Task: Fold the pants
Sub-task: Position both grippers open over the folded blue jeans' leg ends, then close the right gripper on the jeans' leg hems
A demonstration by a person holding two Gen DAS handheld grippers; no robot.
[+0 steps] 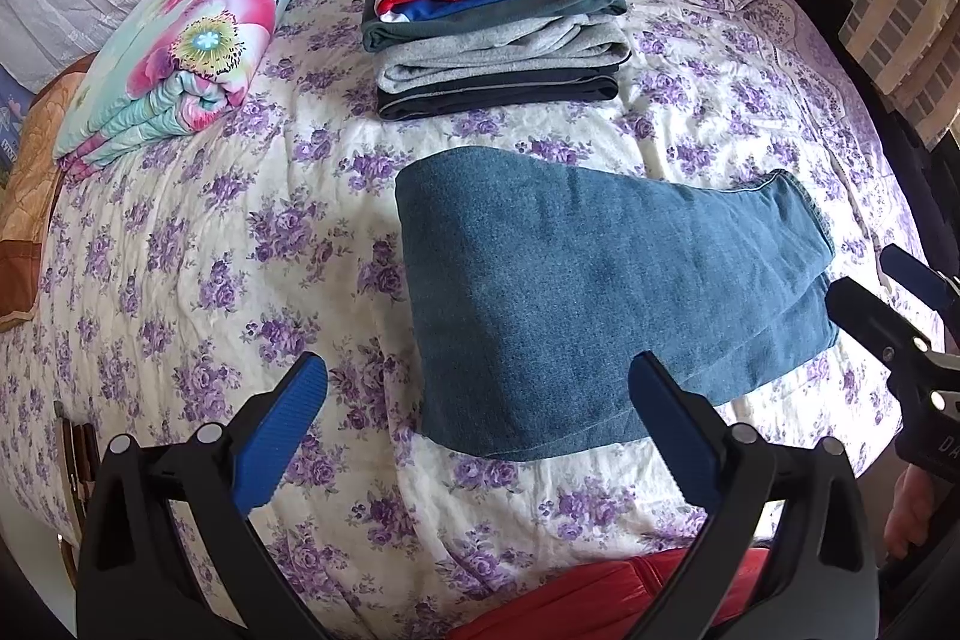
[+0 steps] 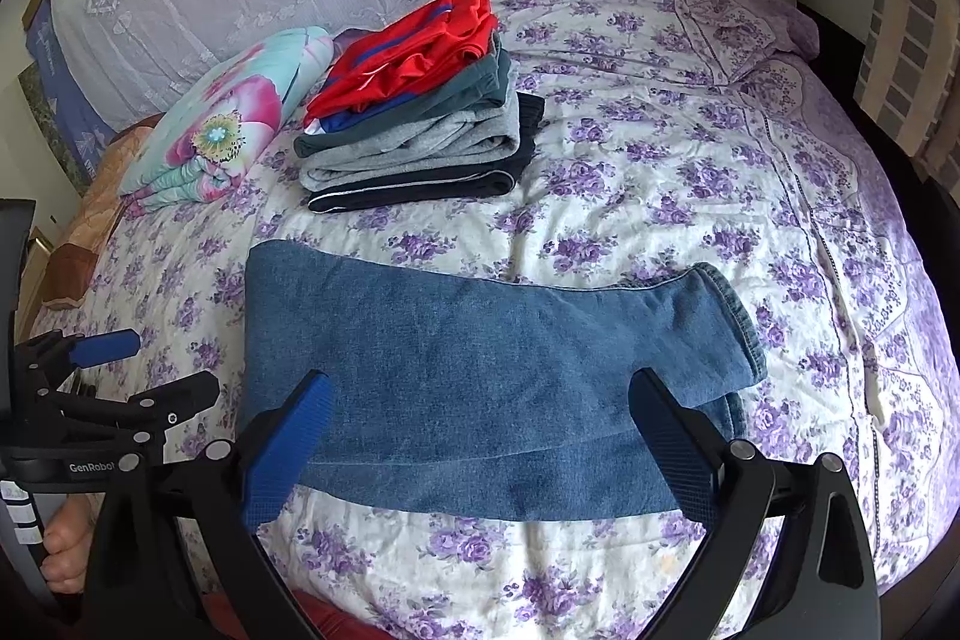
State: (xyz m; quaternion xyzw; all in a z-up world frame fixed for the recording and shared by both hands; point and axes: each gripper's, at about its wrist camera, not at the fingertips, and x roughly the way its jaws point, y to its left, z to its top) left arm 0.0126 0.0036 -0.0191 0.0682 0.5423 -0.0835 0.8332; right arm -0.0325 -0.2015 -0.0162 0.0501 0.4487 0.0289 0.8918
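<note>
The pants (image 2: pixel 480 388) are matt blue denim with a grainy weave. The bedspread (image 2: pixel 660 196) is quilted, puckered floral cotton. Each tool, left tool (image 1: pixel 480 436) and right tool (image 2: pixel 480 448), is matt black plastic with ribbed blue pads (image 1: pixel 282 436) and shiny metal rivets.

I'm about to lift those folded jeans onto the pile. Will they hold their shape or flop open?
The jeans look like thick denim folded in layers, so they would probably sag and open at the hem end if pinched at one edge. They are likely heavier than the thin red garment topping the stack. On the quilted bedspread they should drag rather than slide.
</note>
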